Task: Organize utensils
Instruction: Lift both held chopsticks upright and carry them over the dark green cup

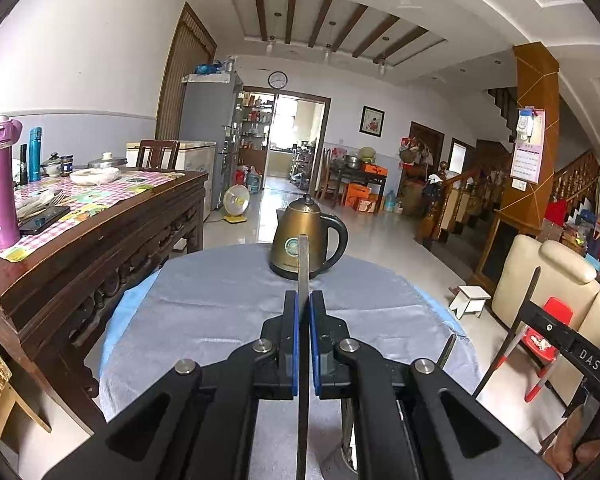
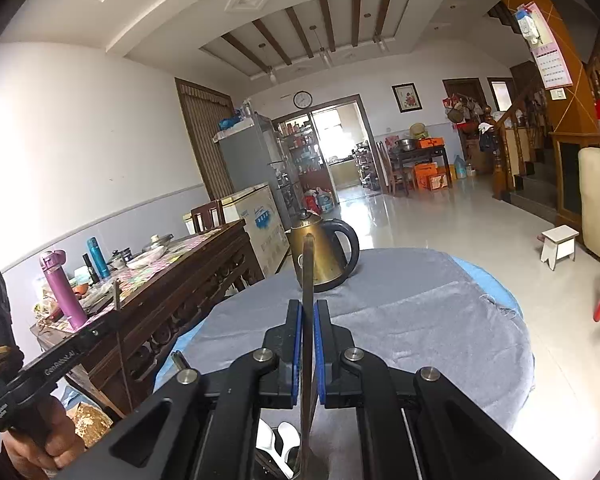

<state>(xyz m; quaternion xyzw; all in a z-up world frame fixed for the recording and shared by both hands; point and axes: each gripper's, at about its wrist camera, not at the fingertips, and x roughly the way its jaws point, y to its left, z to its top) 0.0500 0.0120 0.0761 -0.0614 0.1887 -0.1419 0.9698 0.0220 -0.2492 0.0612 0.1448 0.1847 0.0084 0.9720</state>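
The round counter (image 1: pixel 228 304) under a grey cloth with a light blue cover beneath is the largest thing before me, and at its far side stands the brass-coloured electric kettle with a black handle (image 1: pixel 306 240). Beside the counter, on my left, is the dark carved wooden sideboard (image 1: pixel 100 240) with a checked cloth, bottles and dishes on it.

My left hand-held gripper (image 1: pixel 304 304) is clamped on a thin flat metal utensil handle (image 1: pixel 303 264), which stands up between the blue pads and points toward the kettle. My right hand-held gripper (image 2: pixel 308 316) is closed in the same way on a second thin dark metal utensil handle (image 2: pixel 308 276). Both utensils are lifted above the cloth and touch nothing else. What their lower ends are, I cannot tell. Low in the right wrist view, some white spoons (image 2: pixel 286 446) lie in a container that is mostly hidden; I judge this is the place for sorting.

To do this step well, I think I should keep both grips firm, because the handles are narrow and can slip or swing between the pads. I should move one hand at a time, so the two utensils do not cross or knock each other. I should lower each one straight into its place, away from the kettle, and loosen the pads only when the utensil rests there.
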